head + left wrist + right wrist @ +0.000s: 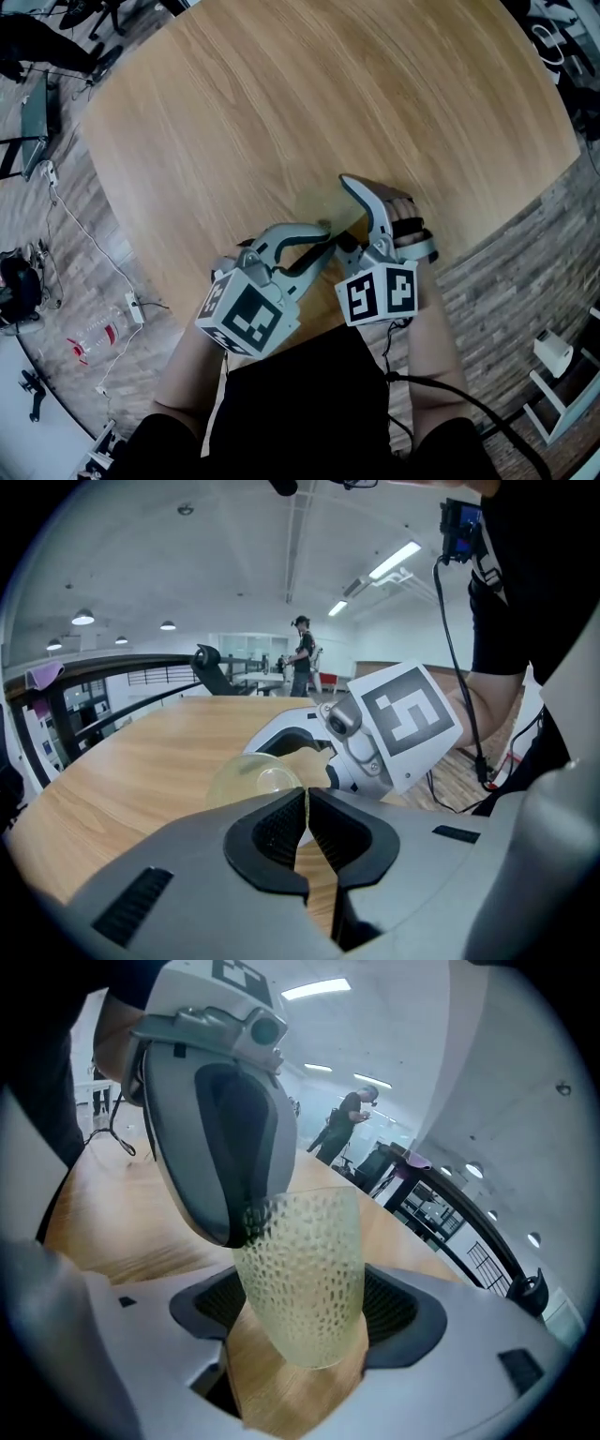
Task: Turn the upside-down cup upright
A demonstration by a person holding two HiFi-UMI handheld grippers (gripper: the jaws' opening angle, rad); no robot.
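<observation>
Cup (302,1260): clear yellow-green, dimpled wall; over the table (281,94) close to its near edge, between the two grippers; wide rim end up and narrower base end down in the right gripper view, slightly tilted; cannot tell if the base touches the wood.

Left gripper (307,817): jaws together on the cup's rim, thin yellow-green wall pinched between the black pads; the rest of the cup extends away past the fingertips, round base seen through it.

Right gripper (305,1321): jaws wide apart, one on either side of the cup's lower half; pads not clamping it; left gripper's jaw seen at the cup's rim, upper left in this view.

Head view: both grippers close together at the near edge, left one reaching in from the left, tips meeting at the cup; marker cubes (246,314) nearest the person's body; forearms below them.

Table: round-edged, light wood grain; grey plank floor (525,272) around it; cables on the floor at left.

Far background: a person (347,1119) standing; ceiling strip lights.
</observation>
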